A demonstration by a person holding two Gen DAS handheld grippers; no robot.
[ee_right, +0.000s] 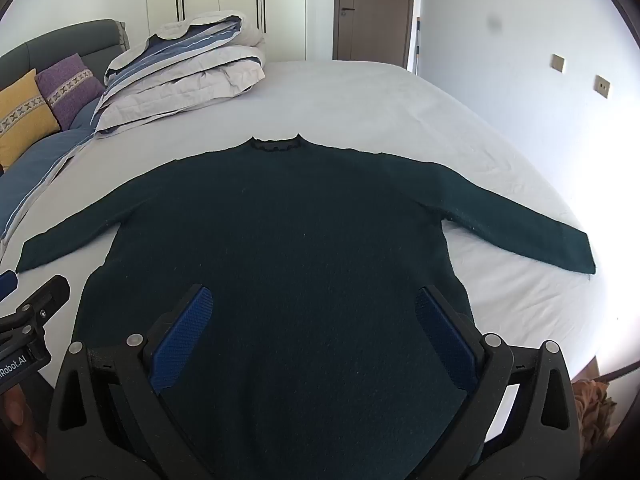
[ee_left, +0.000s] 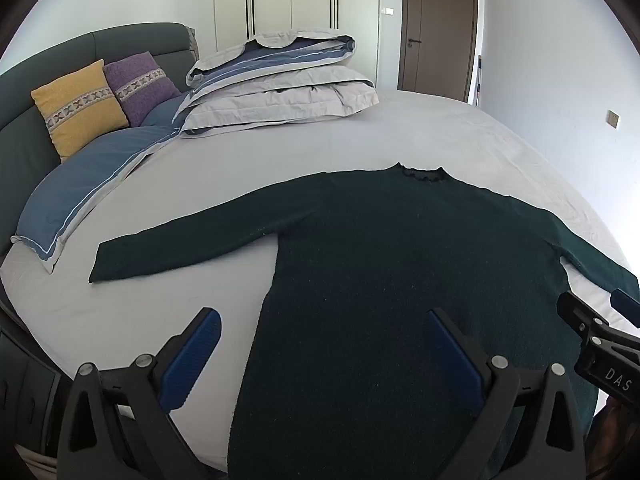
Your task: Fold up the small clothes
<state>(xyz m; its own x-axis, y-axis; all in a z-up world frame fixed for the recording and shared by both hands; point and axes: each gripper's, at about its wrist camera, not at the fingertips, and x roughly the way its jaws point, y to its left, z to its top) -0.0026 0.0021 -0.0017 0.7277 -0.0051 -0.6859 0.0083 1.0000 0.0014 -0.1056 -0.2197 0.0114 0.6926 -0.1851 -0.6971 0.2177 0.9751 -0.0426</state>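
Observation:
A dark green long-sleeved sweater point(ee_left: 400, 260) point(ee_right: 288, 240) lies flat on the bed, collar at the far side, both sleeves spread out sideways. My left gripper point(ee_left: 324, 328) hovers open over its lower left edge, one blue pad over the sheet and one over the knit. Over the lower middle of the sweater my right gripper point(ee_right: 314, 304) hangs open, nothing between its pads. The right gripper point(ee_left: 596, 312) also shows at the right edge of the left wrist view, and the left gripper point(ee_right: 28, 300) at the left edge of the right wrist view.
The bed sheet point(ee_left: 360, 136) is pale grey. A folded duvet point(ee_left: 280, 80) point(ee_right: 184, 68) is stacked at the far left, with blue pillows point(ee_left: 88, 184) and yellow point(ee_left: 76, 108) and purple point(ee_left: 140, 84) cushions against the dark headboard. A wardrobe and brown door point(ee_right: 372, 8) stand beyond.

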